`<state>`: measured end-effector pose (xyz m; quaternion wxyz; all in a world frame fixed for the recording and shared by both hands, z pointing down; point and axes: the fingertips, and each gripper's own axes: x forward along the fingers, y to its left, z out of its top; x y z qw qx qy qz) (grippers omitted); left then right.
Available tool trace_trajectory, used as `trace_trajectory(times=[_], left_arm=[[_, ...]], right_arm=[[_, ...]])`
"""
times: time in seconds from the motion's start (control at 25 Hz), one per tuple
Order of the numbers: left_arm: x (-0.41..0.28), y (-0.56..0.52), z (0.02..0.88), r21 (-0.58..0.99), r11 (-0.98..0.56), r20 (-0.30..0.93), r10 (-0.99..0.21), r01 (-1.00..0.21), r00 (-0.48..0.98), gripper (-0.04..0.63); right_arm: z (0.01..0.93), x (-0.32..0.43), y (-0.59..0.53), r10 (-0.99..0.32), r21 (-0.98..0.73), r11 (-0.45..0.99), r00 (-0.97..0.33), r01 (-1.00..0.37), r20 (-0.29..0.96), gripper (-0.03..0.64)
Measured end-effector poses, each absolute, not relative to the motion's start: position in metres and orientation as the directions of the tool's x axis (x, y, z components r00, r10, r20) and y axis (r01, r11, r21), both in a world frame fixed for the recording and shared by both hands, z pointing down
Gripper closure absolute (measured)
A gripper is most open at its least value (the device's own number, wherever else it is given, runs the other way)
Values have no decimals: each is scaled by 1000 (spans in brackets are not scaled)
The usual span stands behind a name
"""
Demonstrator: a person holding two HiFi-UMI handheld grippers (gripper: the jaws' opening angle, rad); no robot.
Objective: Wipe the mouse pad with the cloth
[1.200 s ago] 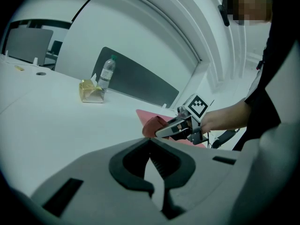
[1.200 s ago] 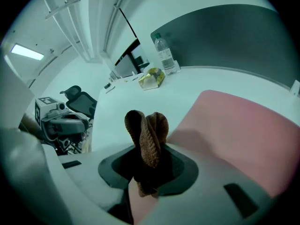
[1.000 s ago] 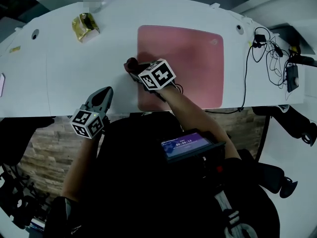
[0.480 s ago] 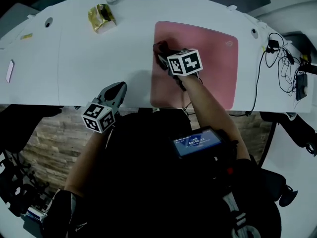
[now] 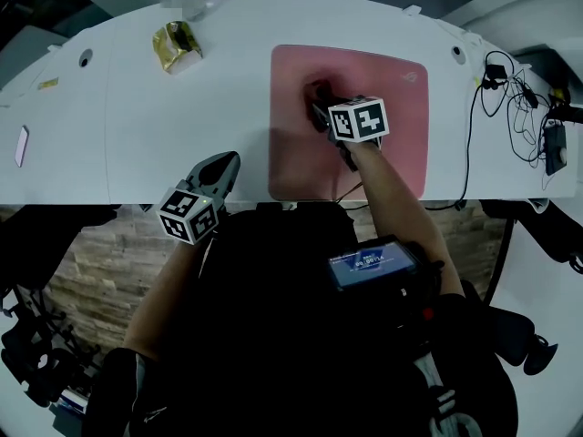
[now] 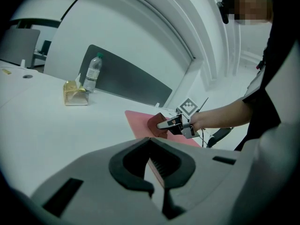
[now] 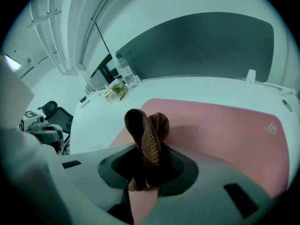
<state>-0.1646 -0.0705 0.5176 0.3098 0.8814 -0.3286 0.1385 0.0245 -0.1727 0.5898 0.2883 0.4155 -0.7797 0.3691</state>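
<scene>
A pink mouse pad [image 5: 392, 116] lies on the white table [image 5: 155, 116], right of centre. My right gripper [image 5: 321, 101] stands over the pad's left-centre part, shut on a folded brown cloth [image 5: 316, 90] that rests on the pad. In the right gripper view the cloth [image 7: 144, 132] sticks up out of my right gripper [image 7: 148, 159], with the pad [image 7: 225, 130] spread out ahead. My left gripper [image 5: 221, 165] hovers at the table's near edge, left of the pad, shut and holding nothing. From the left gripper [image 6: 150, 140] view the cloth [image 6: 157, 124] shows pressed on the pad [image 6: 138, 122].
A gold snack packet [image 5: 177, 44] lies at the back left, with a water bottle [image 6: 93, 74] behind it. Tangled black cables [image 5: 510, 89] and a small black device [image 5: 553, 147] lie right of the pad. A slim pink thing [image 5: 22, 146] sits far left.
My right gripper has carried the cloth from the pad's left edge rightward and inward over the pad. My left gripper has stayed by the table's near edge.
</scene>
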Motion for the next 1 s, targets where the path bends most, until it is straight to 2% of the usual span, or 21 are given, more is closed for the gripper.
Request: trace_trajectory(times=[1.0], left_arm=[[-39, -45, 512, 429, -643, 475, -436, -634, 764, 588]], right_arm=[[591, 193, -135, -504, -269, 277, -378, -923, 777, 497]])
